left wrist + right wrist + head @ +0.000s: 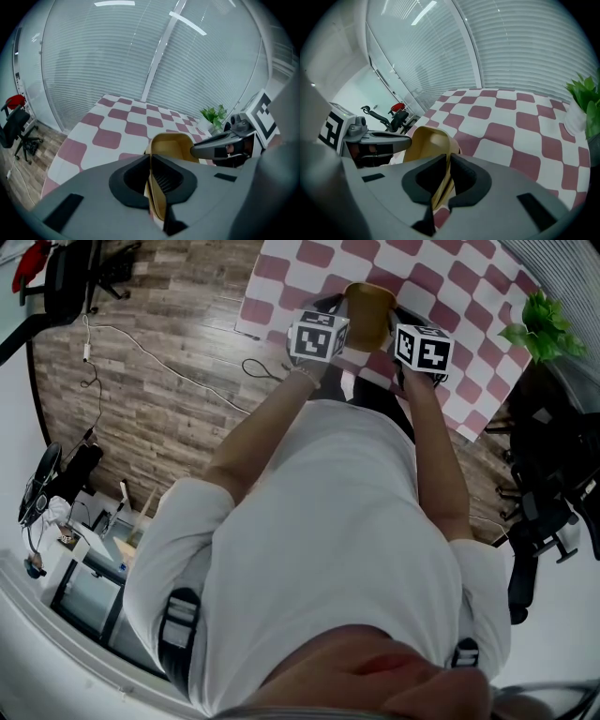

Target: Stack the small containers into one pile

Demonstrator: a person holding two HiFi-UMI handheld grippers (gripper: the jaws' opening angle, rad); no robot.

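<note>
Bright, even light throughout — strong fisheye bending at the edges (dark vignetted corners), soft shadows.

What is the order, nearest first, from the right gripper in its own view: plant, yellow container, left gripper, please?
1. yellow container, between the jaws.
2. left gripper, just left, gripping that container.
3. plant, far right.

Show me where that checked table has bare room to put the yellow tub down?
The red-and-white checked tablecloth is bare from the yellow plastic tub out to the window blinds and left to the table's edge. Crowded: the right side by the green leafy plant, and around the tub, which the left gripper and right gripper both clamp.
</note>
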